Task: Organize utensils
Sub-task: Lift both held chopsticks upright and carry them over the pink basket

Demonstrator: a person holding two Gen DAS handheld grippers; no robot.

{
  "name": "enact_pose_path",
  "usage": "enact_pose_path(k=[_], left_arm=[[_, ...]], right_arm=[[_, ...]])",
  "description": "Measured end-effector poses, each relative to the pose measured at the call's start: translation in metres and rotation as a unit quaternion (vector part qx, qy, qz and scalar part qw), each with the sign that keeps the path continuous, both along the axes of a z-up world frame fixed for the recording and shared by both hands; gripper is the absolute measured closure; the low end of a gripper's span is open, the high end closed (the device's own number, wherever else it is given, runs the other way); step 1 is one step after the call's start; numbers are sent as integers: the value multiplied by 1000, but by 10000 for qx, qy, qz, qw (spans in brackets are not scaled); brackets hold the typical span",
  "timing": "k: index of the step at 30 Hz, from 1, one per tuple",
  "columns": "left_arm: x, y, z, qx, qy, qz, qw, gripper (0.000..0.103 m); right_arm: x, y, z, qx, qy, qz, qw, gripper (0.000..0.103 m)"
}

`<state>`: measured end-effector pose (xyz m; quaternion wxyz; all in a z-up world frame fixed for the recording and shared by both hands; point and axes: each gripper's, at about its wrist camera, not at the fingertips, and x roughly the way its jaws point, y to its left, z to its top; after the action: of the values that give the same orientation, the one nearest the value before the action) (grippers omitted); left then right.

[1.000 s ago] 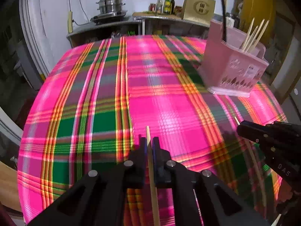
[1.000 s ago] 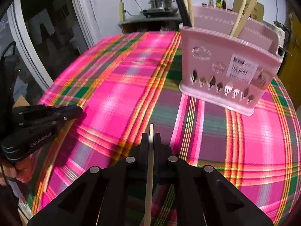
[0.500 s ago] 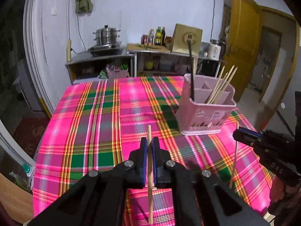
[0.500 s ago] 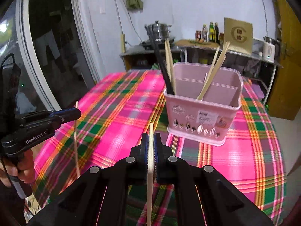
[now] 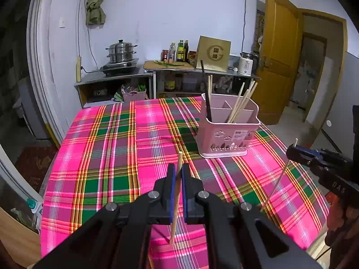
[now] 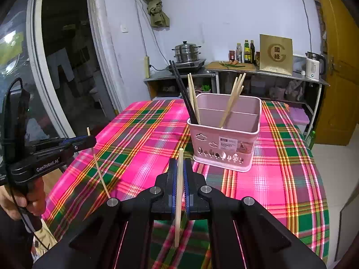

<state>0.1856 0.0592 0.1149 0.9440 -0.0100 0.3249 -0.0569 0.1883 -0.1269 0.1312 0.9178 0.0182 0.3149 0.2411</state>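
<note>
Above the bench (image 5: 94,157) with its pink-and-green plaid cloth: two grippers, each carrying one stick.

- Left hand-held gripper (image 5: 177,172): jaws narrow, clamped on a pale wooden chopstick (image 5: 175,201), which stands near upright, lower tip clear of the cloth.
- Right hand-held gripper (image 6: 180,170): jaws narrow, pinching a second pale wooden chopstick (image 6: 179,197), also near upright.
- Pink plastic divided utensil basket (image 6: 224,143): ahead of both grippers, slightly right of the left one. It already holds black chopsticks (image 6: 184,94) with pale ones in its left compartment, and more pale ones leaning in another.

Risks, as judged:
- Each stick is gripped near mid-length on a thin round shaft; it could pivot or slip between the pads when tilted toward the basket.
- A lower tip may strike the basket rim or divider, or foul the leaning sticks, and drop outside.
- Both grippers converging on one opening could collide.
- Basket looks light; a sideways knock might tip it.

Writing:
- "GenRobot.AI" on the left gripper body, seen from the right wrist.
- "DAS" on the right gripper body.
- Basket sticker reads "BASKET", probably; the smaller print is illegible.
- Gold "G" emblem on a tan box (image 5: 213,53) well beyond.
</note>
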Motion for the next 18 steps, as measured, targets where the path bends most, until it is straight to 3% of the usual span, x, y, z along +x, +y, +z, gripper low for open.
enact_pose_path(k=[18], left_arm=[[-40,-3,6,56,-24,-81,9999,98]], right_arm=[[-45,-13,9,-179,-181,53,9997,98]])
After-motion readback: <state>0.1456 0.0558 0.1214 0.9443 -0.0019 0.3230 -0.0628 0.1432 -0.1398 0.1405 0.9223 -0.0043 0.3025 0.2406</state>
